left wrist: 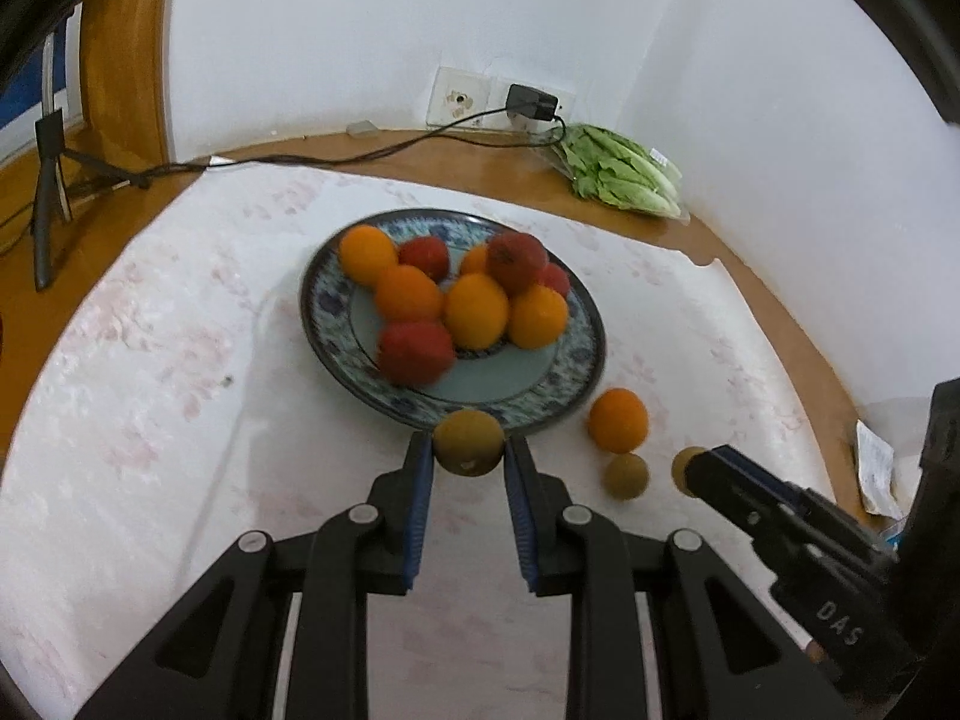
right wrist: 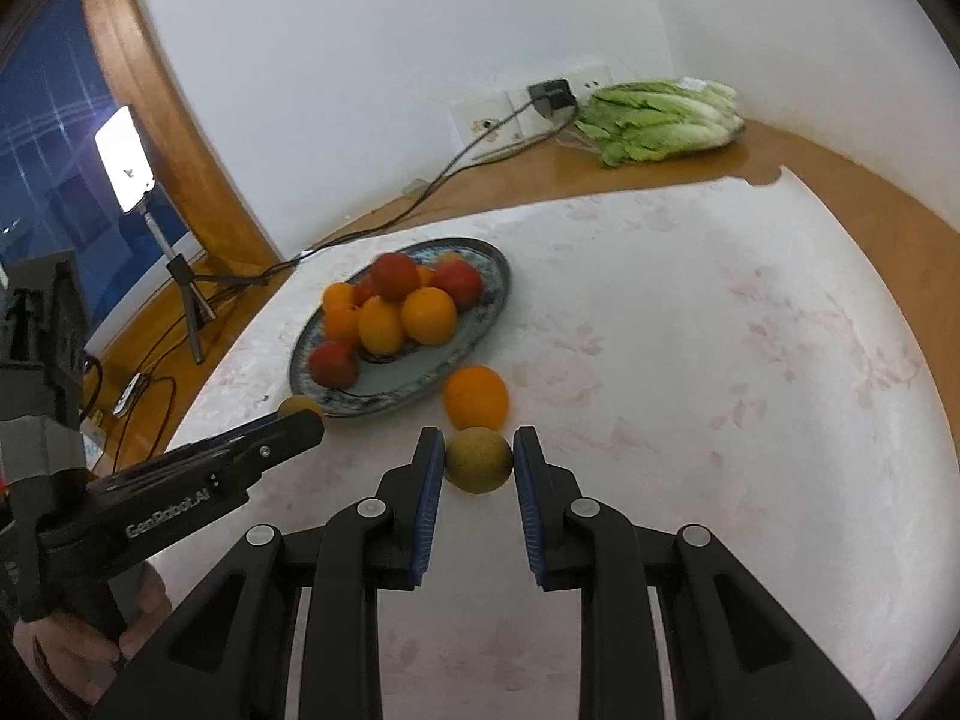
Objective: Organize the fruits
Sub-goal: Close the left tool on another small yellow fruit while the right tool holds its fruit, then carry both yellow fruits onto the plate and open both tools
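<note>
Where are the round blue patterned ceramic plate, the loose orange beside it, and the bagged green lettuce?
Round blue patterned ceramic plate [left wrist: 543, 405], left wrist view, on its bare near rim.
Loose orange on the white cloth [left wrist: 618, 420], left wrist view, on its middle.
Bagged green lettuce [right wrist: 660, 120], right wrist view, on its leaves.

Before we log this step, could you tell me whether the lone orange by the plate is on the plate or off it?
Off. The orange rests on the white cloth just outside the plate's rim, apart from the fruit piled inside.
</note>
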`<action>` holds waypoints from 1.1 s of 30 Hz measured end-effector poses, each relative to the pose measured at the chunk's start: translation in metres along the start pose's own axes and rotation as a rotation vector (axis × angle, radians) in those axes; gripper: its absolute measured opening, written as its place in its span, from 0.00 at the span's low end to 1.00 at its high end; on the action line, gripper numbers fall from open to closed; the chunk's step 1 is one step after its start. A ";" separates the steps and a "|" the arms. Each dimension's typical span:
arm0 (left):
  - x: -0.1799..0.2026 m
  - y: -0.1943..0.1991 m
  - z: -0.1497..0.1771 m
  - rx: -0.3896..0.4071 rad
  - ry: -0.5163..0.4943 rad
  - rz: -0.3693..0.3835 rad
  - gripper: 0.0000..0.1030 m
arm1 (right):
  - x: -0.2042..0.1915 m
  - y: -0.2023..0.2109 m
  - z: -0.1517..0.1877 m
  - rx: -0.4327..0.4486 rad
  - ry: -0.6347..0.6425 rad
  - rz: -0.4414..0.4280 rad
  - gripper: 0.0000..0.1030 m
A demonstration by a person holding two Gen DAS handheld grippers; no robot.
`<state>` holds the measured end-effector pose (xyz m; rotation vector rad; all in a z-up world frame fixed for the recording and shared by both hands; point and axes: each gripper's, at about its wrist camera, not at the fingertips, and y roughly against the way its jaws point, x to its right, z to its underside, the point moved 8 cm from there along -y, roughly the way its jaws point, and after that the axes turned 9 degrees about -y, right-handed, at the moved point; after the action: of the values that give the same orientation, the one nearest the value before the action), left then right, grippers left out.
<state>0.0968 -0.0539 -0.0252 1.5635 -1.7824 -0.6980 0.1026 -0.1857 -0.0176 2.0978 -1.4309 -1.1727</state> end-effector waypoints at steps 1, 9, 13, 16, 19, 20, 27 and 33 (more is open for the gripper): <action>-0.002 0.000 -0.002 0.000 -0.004 -0.002 0.24 | -0.002 0.000 -0.001 0.002 0.006 -0.001 0.24; -0.022 -0.007 -0.007 -0.008 -0.019 -0.014 0.24 | -0.028 -0.009 -0.006 0.004 0.070 0.001 0.24; -0.028 -0.012 -0.013 -0.008 -0.032 -0.023 0.24 | -0.039 -0.015 -0.010 0.004 0.088 -0.003 0.24; -0.033 -0.015 -0.019 -0.006 -0.038 -0.031 0.24 | -0.047 -0.019 -0.013 0.008 0.104 -0.007 0.24; -0.039 -0.018 -0.025 -0.003 -0.056 -0.045 0.24 | -0.053 -0.025 -0.016 0.010 0.114 -0.003 0.24; -0.041 -0.020 -0.027 -0.002 -0.061 -0.048 0.24 | -0.054 -0.028 -0.016 0.010 0.114 -0.003 0.24; -0.049 -0.032 -0.036 -0.011 -0.062 -0.026 0.24 | -0.058 -0.048 -0.016 0.002 0.120 0.008 0.24; -0.049 -0.043 -0.038 -0.009 -0.075 0.002 0.24 | -0.060 -0.061 -0.012 -0.007 0.140 0.027 0.24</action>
<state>0.1571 -0.0102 -0.0400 1.5474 -1.8317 -0.7718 0.1401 -0.1078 -0.0248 2.1046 -1.3848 -0.9974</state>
